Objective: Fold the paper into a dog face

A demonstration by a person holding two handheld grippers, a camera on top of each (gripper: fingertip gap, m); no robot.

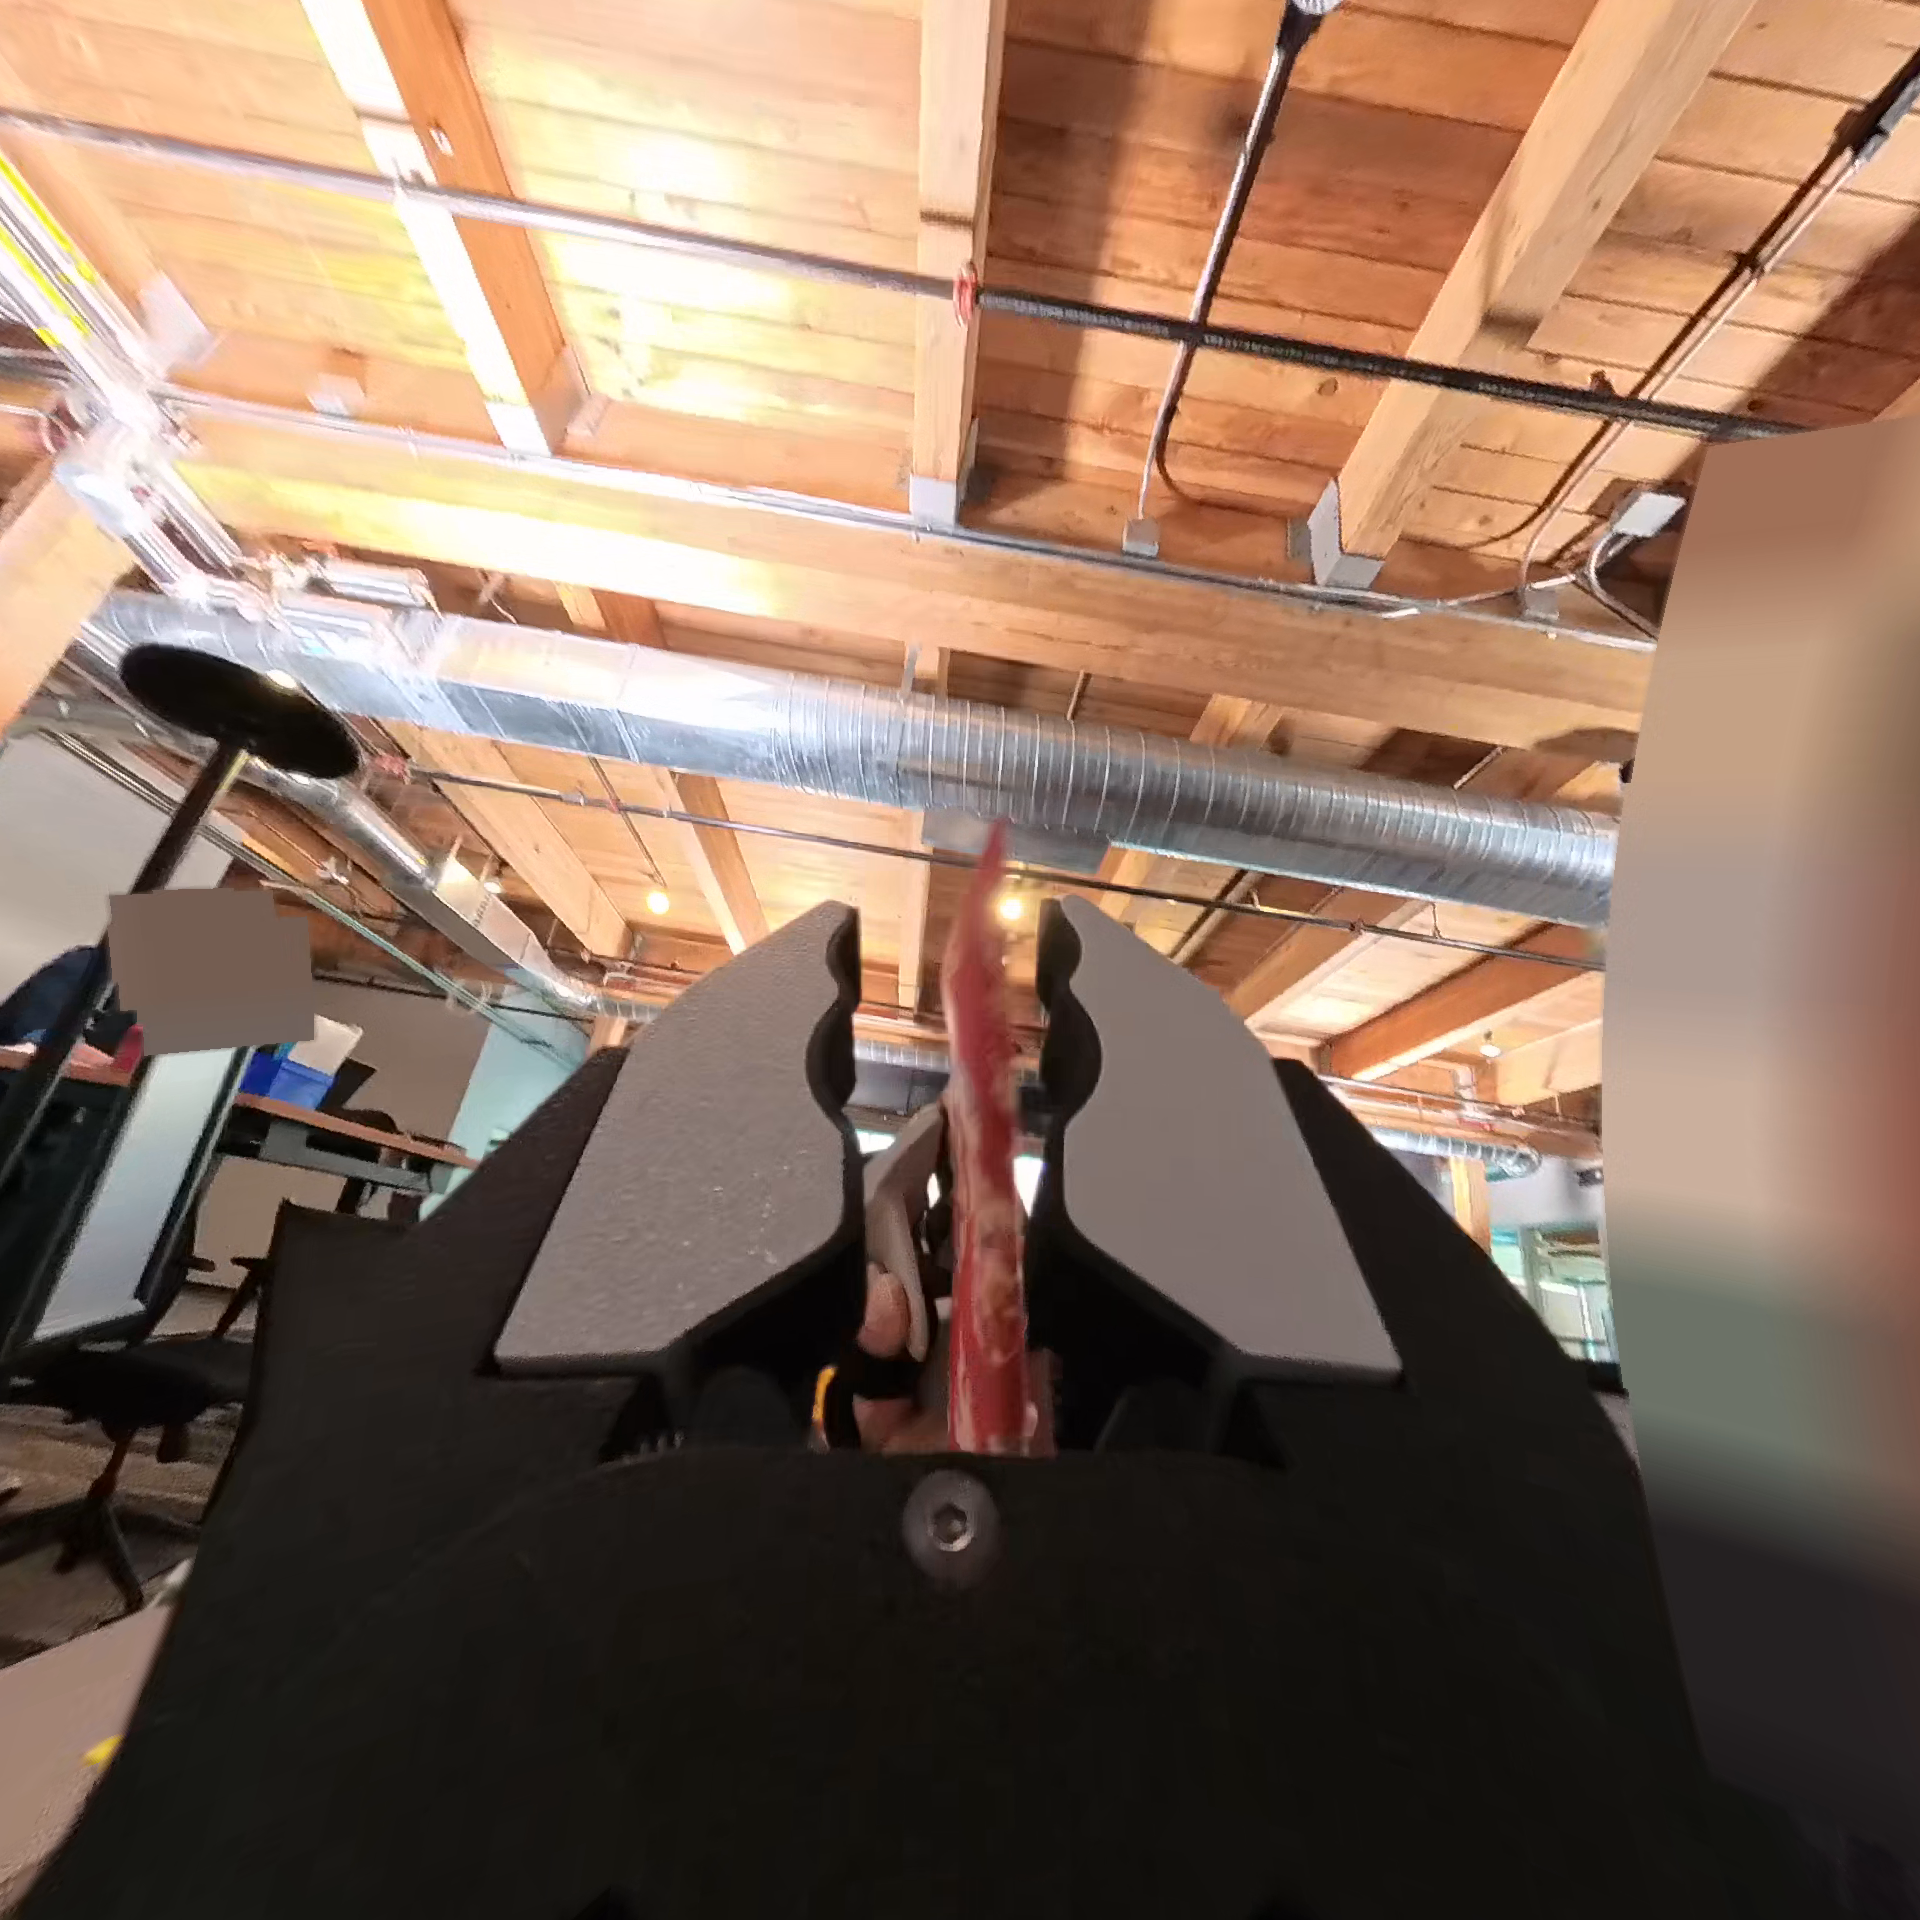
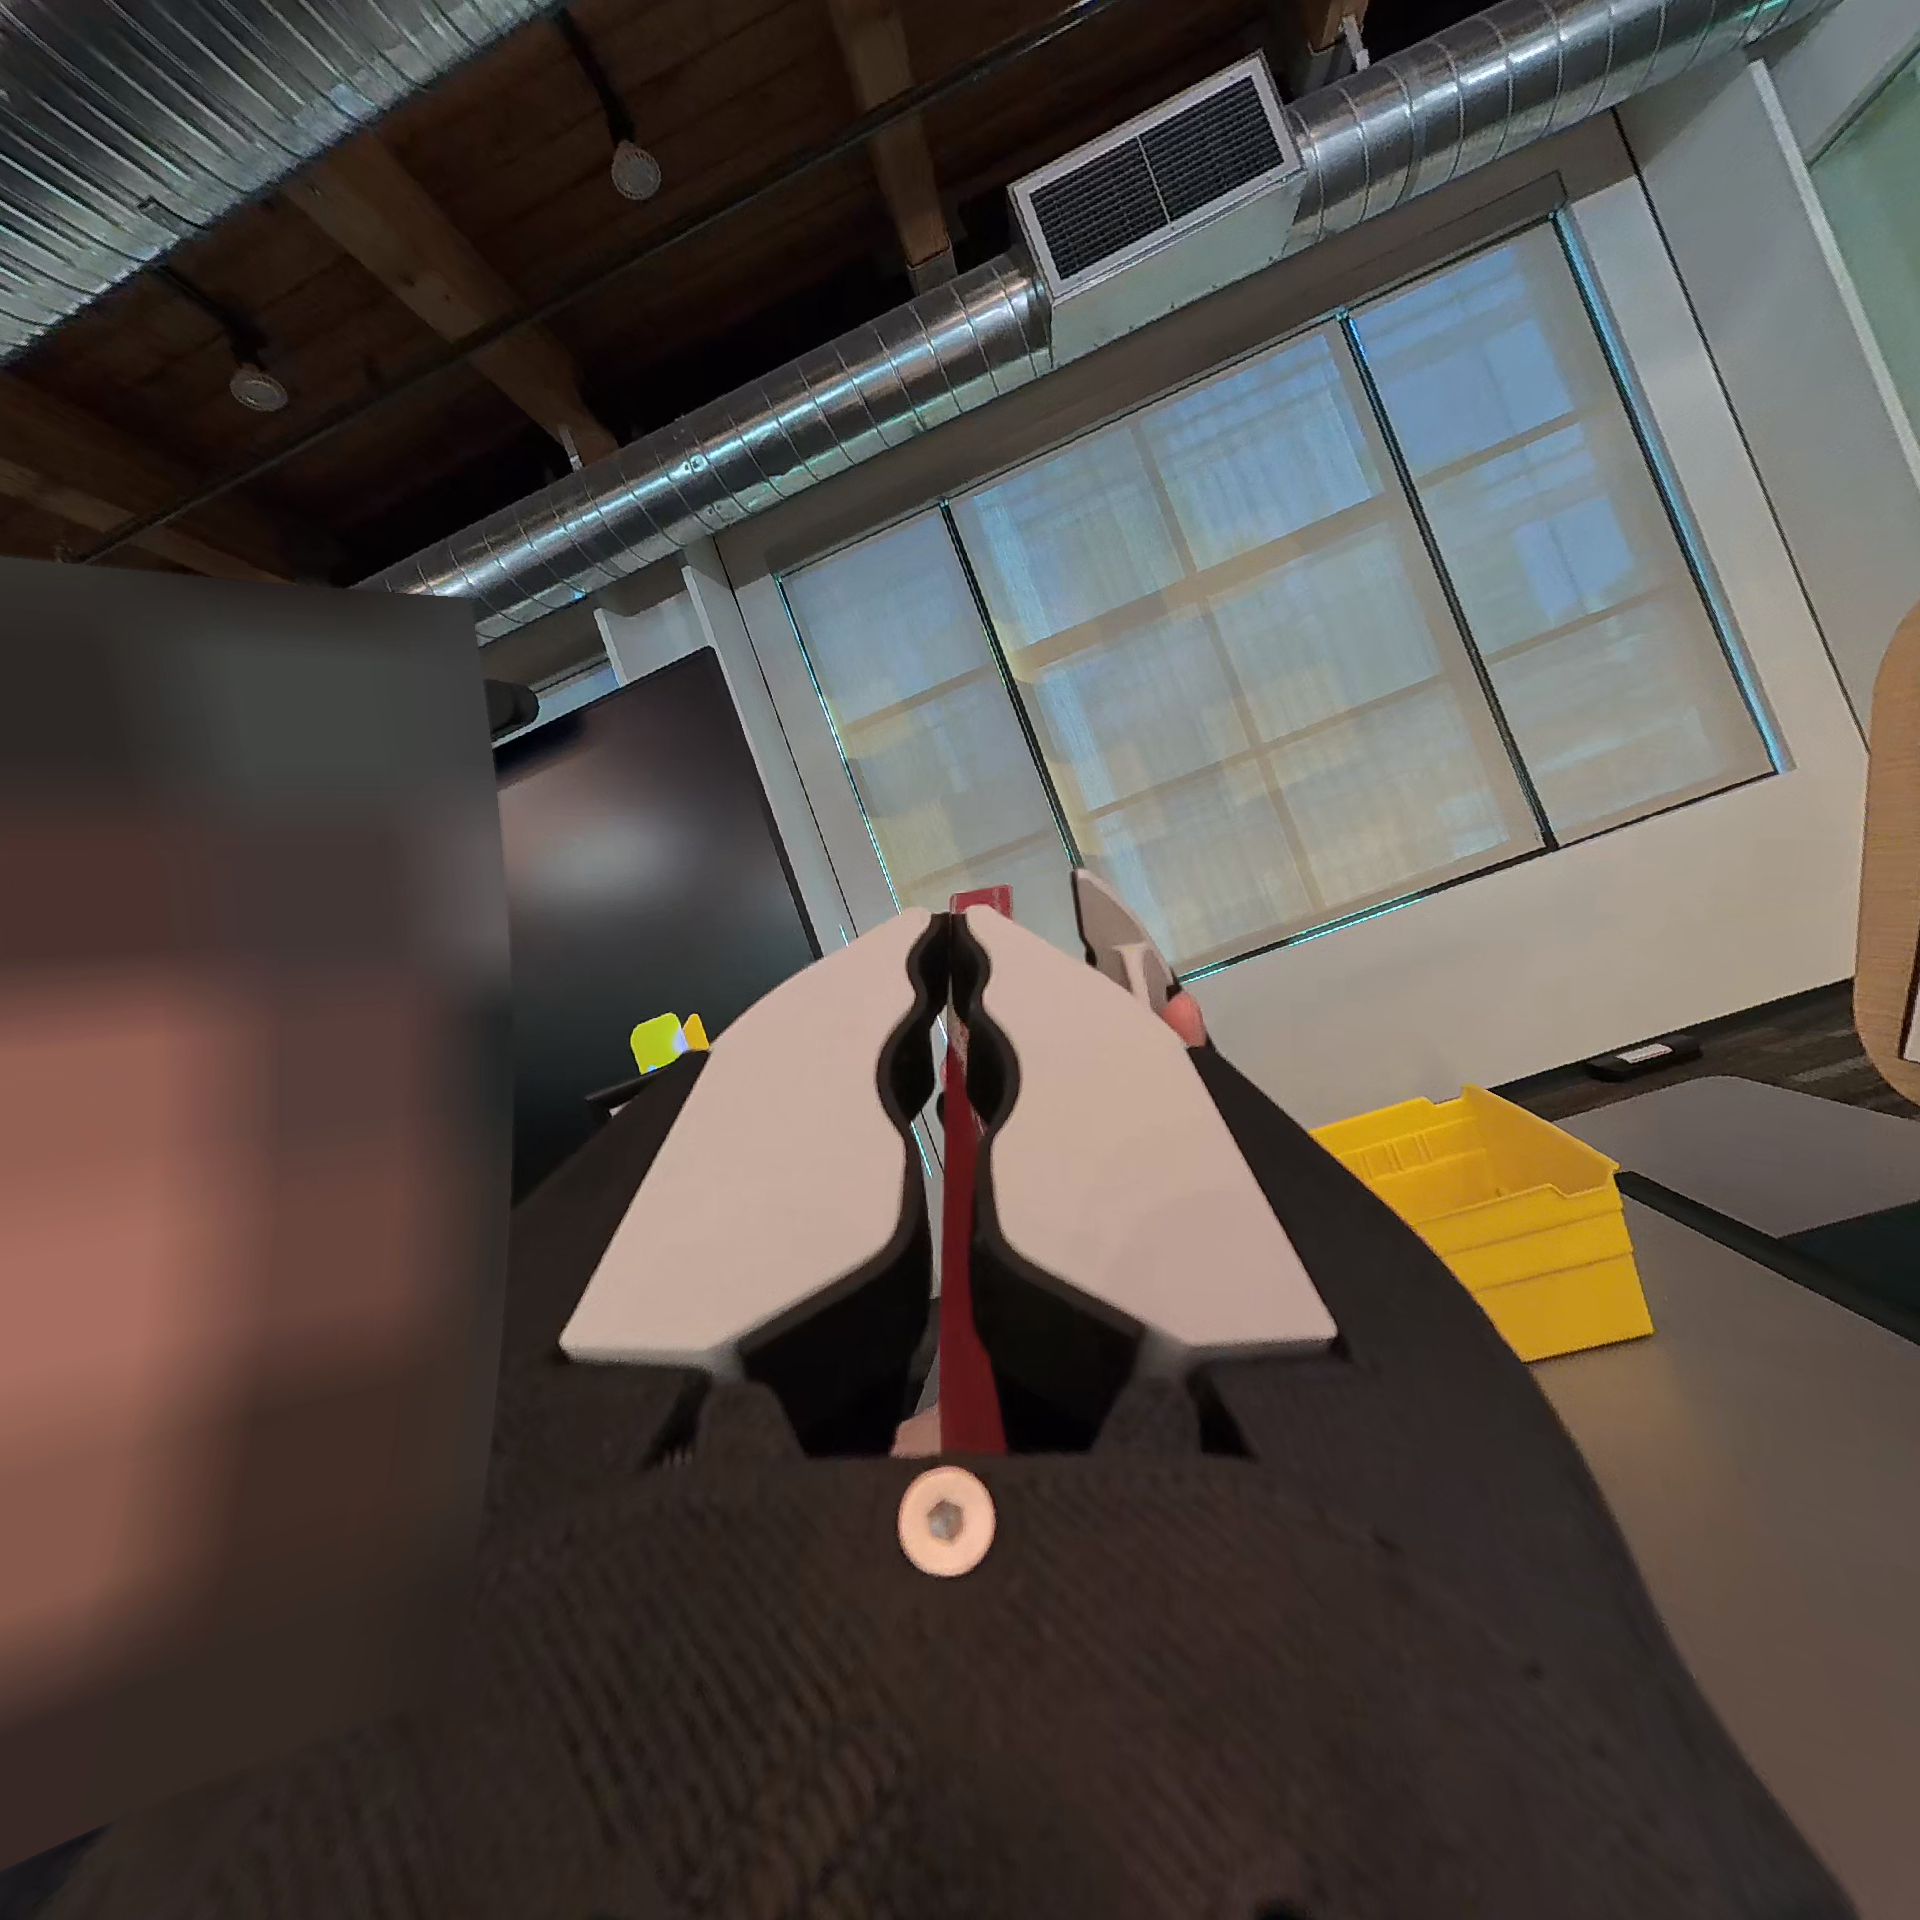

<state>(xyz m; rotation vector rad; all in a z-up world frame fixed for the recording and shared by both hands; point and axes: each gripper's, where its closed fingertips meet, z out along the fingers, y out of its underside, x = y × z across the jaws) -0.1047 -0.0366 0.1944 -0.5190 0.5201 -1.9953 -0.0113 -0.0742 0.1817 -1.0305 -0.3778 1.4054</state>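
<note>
Both grippers point upward, away from the table. In the left wrist view my left gripper (image 1: 948, 925) is open. The red patterned paper (image 1: 982, 1101) stands edge-on between its fingers, nearer the right finger (image 1: 1070, 966), and neither pad presses on it. In the right wrist view my right gripper (image 2: 951, 925) is shut on the red paper (image 2: 971, 1247), which runs down between the pads and peeks out past the tips. The left gripper's grey finger (image 2: 1112, 930) shows just to the right of it, with a person's fingertip (image 2: 1184, 1013) below.
A yellow plastic bin (image 2: 1496, 1226) stands on the grey table (image 2: 1766, 1382) at the right. A dark screen (image 2: 644, 831) and a large window (image 2: 1299, 644) lie beyond. The left wrist view shows wooden ceiling beams and a metal duct (image 1: 1143, 769), with office chairs at the lower left. Tip to tip, the grippers are about 11 cm apart.
</note>
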